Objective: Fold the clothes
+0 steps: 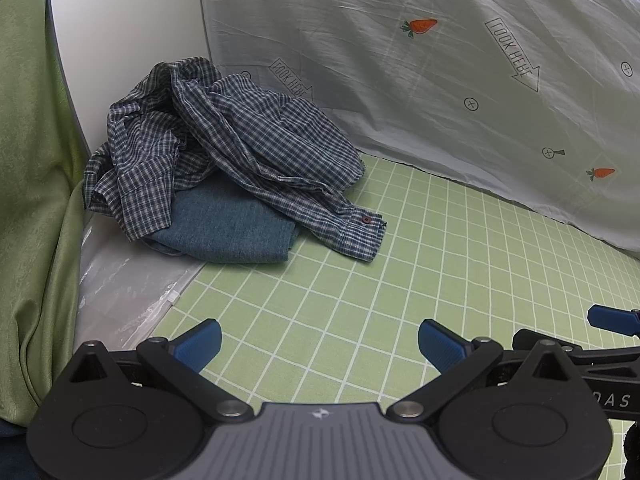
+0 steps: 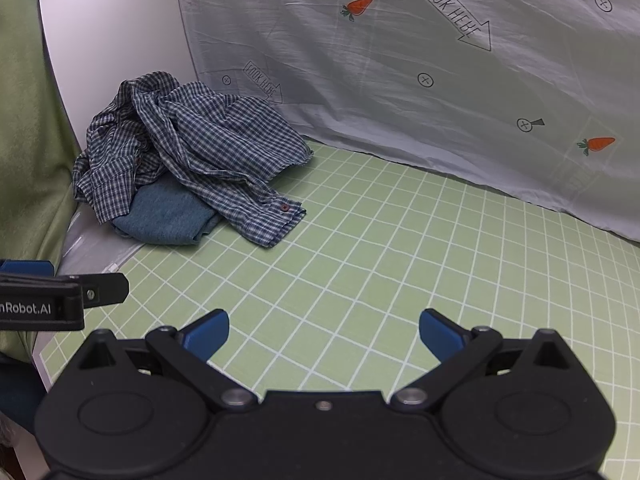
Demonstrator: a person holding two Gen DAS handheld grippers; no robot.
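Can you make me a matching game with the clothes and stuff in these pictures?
Things:
1. checked shirt
2. blue garment
3. grid mat
4. carrot-print sheet

Descriptions:
A. green with white lines
B. hanging behind the mat
C. crumpled on top of the pile
D. folded, under the shirt

Pairs: 1-C, 2-D, 3-A, 4-B

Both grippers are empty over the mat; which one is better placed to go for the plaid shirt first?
Probably left. The plaid shirt lies far left on the green mat, nearer the left gripper; the right gripper, equally open, sits further right.
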